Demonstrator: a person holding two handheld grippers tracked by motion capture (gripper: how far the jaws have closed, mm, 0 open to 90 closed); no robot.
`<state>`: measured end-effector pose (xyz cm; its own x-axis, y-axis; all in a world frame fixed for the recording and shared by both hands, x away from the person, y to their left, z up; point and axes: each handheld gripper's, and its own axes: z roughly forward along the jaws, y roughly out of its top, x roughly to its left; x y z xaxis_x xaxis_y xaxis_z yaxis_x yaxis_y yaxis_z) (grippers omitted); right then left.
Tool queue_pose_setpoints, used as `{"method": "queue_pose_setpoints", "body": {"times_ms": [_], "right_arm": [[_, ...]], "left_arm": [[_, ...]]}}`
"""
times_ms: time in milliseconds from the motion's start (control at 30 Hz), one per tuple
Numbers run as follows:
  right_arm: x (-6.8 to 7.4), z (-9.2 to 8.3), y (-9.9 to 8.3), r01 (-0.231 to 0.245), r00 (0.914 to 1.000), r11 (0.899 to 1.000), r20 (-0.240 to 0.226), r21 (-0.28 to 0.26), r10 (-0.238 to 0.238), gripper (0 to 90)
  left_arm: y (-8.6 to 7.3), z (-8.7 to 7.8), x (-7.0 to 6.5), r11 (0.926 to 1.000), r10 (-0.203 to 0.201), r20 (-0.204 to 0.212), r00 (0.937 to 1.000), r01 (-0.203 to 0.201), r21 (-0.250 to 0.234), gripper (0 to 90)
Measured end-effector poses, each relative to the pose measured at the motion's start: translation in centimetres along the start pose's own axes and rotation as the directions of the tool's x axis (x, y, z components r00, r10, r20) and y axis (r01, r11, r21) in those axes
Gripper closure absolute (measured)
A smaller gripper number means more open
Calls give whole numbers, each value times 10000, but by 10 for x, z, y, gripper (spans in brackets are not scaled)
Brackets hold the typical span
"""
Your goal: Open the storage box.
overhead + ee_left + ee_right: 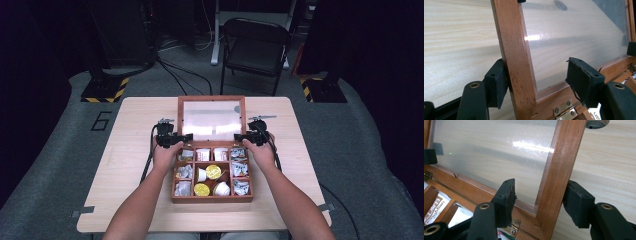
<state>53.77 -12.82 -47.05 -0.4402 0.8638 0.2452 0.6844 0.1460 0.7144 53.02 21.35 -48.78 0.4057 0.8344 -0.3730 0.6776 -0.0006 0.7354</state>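
Open lid of the wooden box between slack fingers on both sides

Nearest the surface's front edge sits the wooden box (212, 199), its compartments holding foil packets and gold-topped cups. Behind it the lid (212, 100), a reddish-brown frame round a clear scratched pane, lies back at mid-surface. The left gripper (176, 139) and right gripper (246, 137) straddle its side rails; each pair of fingers (584, 77) stands released.
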Motion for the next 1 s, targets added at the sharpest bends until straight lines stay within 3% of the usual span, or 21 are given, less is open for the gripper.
{"method": "queue_pose_setpoints", "body": {"times_ms": [167, 233, 667, 867, 1000], "right_arm": [[0, 2, -1, -188, 9998, 9998, 62, 28, 188, 423], [0, 4, -1, -175, 9997, 9998, 141, 48, 174, 413], [-3, 7, 1, -337, 9994, 9990, 139, 308, 333, 407], [-5, 9, -1, -847, 9964, 9954, -21, 455, 849, 408], [-7, 9, 0, -840, 9964, 9954, -39, 461, 843, 408]], "left_arm": [[-1, 2, 3, 9999, -114, 39, 9999, 114, 91, 350], [-1, 4, 3, 9992, -396, 46, 9992, 395, 116, 346], [-2, 7, 7, 9966, -777, 101, 9969, 774, 282, 339], [-3, 9, 9, 9930, -1126, 162, 9935, 1119, 369, 338], [-3, 10, 9, 9920, -1205, 184, 9925, 1197, 406, 337]]}}
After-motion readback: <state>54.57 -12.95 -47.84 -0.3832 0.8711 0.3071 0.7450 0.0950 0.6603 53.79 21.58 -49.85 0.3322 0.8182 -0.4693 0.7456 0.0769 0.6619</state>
